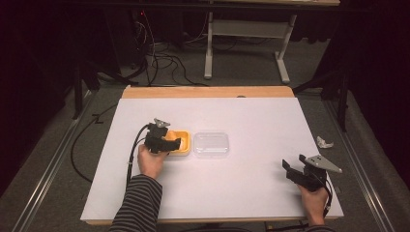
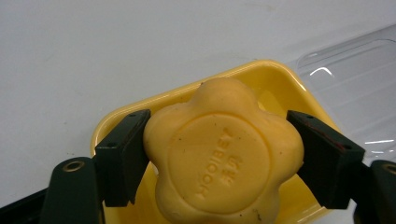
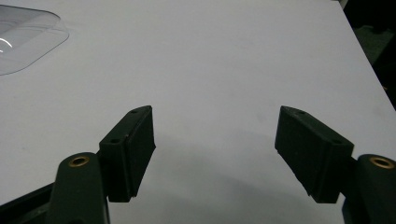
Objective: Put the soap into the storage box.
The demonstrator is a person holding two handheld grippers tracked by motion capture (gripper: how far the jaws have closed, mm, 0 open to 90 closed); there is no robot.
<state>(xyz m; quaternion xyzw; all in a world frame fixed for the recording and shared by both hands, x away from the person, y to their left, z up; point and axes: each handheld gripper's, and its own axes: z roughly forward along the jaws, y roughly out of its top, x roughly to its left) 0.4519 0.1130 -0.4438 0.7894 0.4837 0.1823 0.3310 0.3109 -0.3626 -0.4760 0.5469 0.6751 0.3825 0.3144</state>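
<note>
Left hand-held gripper (image 2: 219,158) clamps flower-shaped yellow soap bar (image 2: 224,156) over yellow plastic soap dish (image 2: 275,77); right hand-held gripper (image 3: 215,154) idles wide open; next move, probably seating the soap, needs careful lowering.

Lab/test rig: white table (image 1: 251,193), floor cables (image 1: 164,63), dark surrounds, floor rails (image 1: 43,179)
</note>
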